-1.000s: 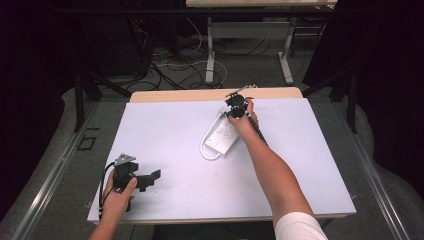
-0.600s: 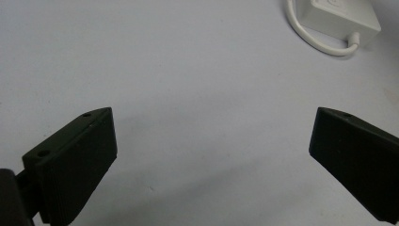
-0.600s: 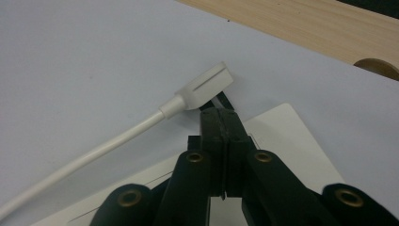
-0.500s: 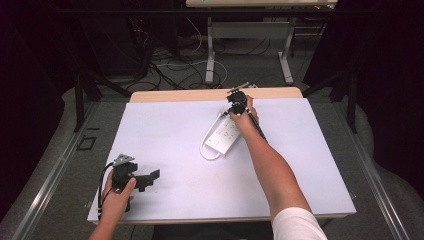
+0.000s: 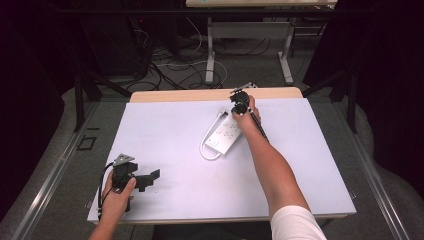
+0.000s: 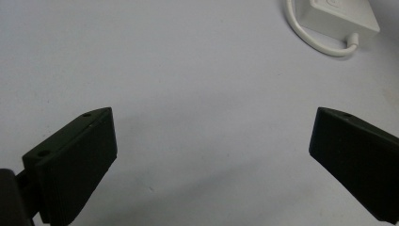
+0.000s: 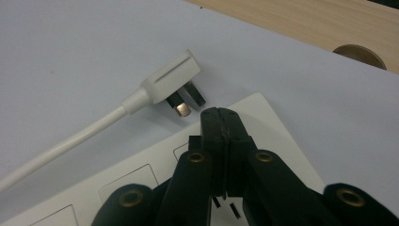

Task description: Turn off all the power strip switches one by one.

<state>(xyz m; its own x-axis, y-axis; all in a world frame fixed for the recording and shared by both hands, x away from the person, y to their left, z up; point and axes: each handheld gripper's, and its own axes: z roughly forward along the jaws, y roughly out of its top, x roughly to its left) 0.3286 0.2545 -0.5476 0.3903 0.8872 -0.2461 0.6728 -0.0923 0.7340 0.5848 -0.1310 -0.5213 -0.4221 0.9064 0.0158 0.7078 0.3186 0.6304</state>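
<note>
A white power strip (image 5: 225, 136) lies slantwise on the pale sheet, and its white cable (image 5: 205, 150) loops round its near end. In the right gripper view the cable's white plug (image 7: 171, 82) lies on its side just past the strip's (image 7: 268, 127) far end, prongs bare. My right gripper (image 7: 220, 113) is shut with nothing between its jaws, its tips over that far end and close to the prongs; in the high view it (image 5: 240, 102) is at the table's back. My left gripper (image 5: 150, 177) rests near the front left, jaws wide open (image 6: 211, 127) over bare sheet.
The pale sheet (image 5: 165, 125) covers most of the table. A strip of bare wood (image 5: 200, 95) runs along the far edge, with a round cable hole (image 7: 358, 54) in it. Floor cables and desk legs lie beyond the table.
The right gripper has crept slightly toward the far end of the power strip. The left hand and its gripper have stayed put.
</note>
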